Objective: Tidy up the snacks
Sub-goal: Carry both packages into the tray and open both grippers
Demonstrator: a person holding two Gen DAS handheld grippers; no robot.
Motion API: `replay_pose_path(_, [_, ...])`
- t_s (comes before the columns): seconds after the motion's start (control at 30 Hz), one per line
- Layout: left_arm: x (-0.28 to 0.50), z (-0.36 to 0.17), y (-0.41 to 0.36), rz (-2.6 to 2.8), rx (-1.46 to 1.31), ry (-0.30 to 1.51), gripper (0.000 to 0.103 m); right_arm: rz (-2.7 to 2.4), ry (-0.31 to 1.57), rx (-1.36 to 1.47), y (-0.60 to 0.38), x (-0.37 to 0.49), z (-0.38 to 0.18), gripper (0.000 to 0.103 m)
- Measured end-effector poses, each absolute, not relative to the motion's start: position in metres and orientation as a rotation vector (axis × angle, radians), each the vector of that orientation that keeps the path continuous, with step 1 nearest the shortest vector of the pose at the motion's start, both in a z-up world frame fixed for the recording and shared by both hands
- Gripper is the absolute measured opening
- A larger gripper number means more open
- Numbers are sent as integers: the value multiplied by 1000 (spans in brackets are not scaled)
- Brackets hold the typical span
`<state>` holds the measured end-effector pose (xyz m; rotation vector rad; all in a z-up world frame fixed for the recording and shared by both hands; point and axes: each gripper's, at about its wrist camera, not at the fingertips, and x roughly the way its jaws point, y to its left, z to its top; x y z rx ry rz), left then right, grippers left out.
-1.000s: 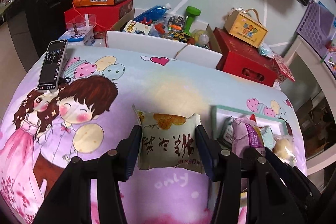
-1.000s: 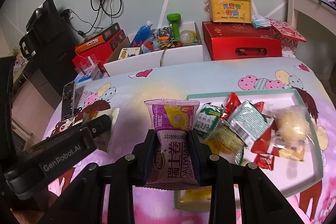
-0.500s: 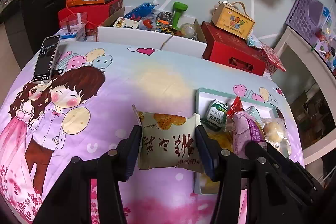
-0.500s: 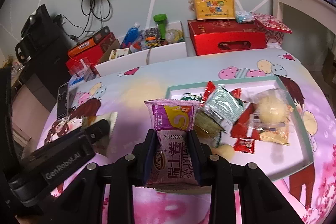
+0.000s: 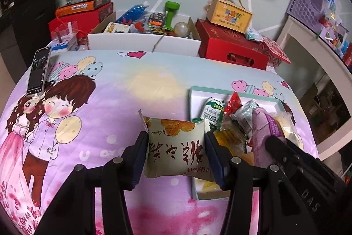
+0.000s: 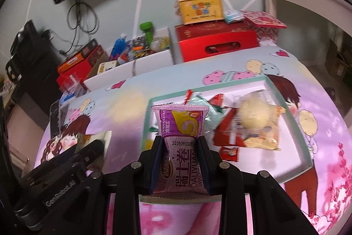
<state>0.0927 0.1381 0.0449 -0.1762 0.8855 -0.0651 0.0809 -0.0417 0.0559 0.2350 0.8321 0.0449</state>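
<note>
While pinching a purple Swiss-roll packet (image 6: 182, 147) upright, right gripper (image 6: 180, 165) poised over tray (image 6: 286, 111), nearer than left. Left gripper (image 5: 176, 158) clamped on cream snack packet (image 5: 176, 147), just left of tray rim. Since a second ago, both shifted rightward toward tray.

Both grippers: matte black angular frames with round silver screw heads at the linkage joints. Fingers (image 5: 140, 155) carry dark blue pads. Left gripper (image 6: 66, 173) body marked "GenRobot.AI" in white lettering.
</note>
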Motion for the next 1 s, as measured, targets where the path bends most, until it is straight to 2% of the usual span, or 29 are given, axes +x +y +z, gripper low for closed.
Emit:
replay_pose_path(0.57, [95,47,62,-222,-32,856,54,-150,824,369,-141,67,49,34])
replay_pose_path(1.0, [105,32,20,-287,67,852,54,-119,862,385,-144,75,34,34])
